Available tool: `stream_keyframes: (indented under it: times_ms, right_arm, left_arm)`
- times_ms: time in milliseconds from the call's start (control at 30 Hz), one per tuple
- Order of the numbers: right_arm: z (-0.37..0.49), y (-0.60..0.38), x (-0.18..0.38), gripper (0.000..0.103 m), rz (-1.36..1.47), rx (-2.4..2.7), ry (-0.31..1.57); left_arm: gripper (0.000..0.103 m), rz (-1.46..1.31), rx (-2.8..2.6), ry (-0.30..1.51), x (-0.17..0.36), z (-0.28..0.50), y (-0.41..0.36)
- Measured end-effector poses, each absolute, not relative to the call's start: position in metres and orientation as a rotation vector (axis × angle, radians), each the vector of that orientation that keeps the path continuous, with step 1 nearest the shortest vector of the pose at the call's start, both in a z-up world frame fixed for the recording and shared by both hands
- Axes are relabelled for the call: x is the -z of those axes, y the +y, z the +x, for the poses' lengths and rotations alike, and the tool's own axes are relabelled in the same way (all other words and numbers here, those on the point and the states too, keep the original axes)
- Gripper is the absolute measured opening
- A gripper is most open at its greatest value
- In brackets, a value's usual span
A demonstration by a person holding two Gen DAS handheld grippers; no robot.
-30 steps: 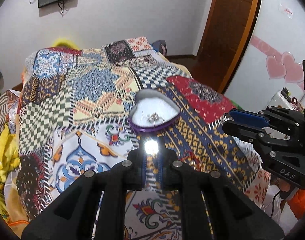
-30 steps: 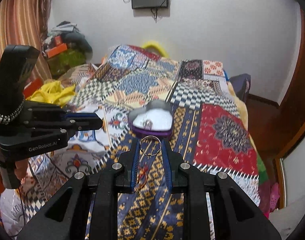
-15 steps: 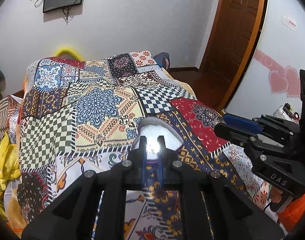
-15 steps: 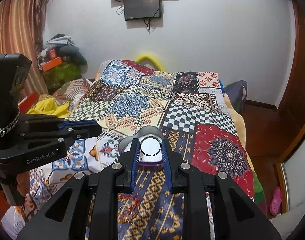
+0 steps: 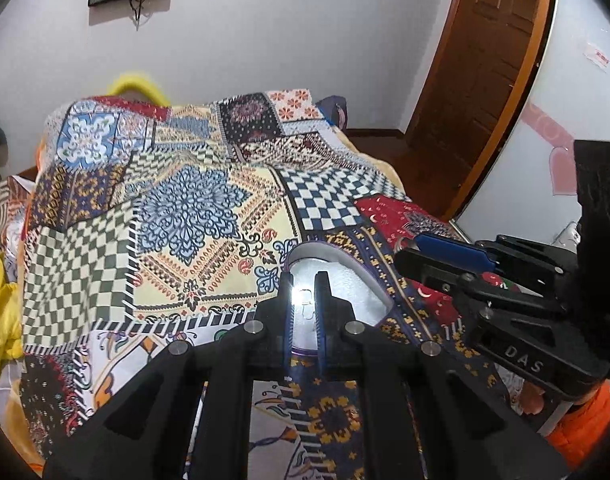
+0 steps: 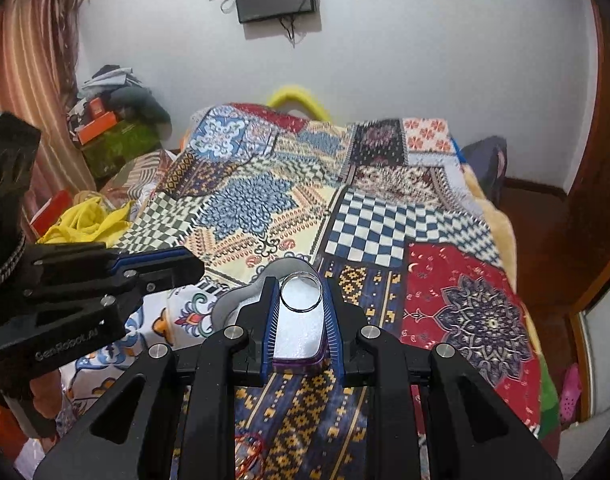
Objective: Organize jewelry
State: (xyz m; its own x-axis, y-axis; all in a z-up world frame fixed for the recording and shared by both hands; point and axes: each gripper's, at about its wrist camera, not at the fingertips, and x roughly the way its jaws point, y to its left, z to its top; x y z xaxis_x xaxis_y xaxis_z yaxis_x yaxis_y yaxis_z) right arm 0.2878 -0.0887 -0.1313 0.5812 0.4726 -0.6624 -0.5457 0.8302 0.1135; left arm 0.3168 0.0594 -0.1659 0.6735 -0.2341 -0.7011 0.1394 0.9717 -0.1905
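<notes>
Below centre of both frames: heart-shaped tray [image 6: 297,344] on patchwork quilt [image 6: 465,304], straight beyond both sets of fingertips.

Right gripper [image 6: 301,294] pinching a silver ring [image 6: 300,292] upright over the white lining; left gripper [image 5: 305,300] nearly shut on a small glinting piece [image 5: 304,295], hard to identify, likewise over the tray.
</notes>
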Motion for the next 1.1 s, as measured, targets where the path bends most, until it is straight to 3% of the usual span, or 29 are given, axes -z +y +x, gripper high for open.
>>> stream_keyframes:
  times_ms: [433, 967, 1100]
  right_arm:
    - [0.311, -0.078, 0.157, 0.02, -0.106, -0.638, 0.847]
    - [0.315, -0.077, 0.162, 0.02, -0.118, -0.648, 0.886]
    - [0.314, -0.076, 0.161, 0.025, -0.132, -0.65, 0.89]
  left_arm:
    - [0.008, -0.091, 0.231, 0.886, 0.201, 0.333, 0.049]
    - [0.009, -0.086, 0.24, 0.898, 0.203, 0.333, 0.047]
    - [0.017, -0.088, 0.223, 0.9, 0.201, 0.332, 0.049]
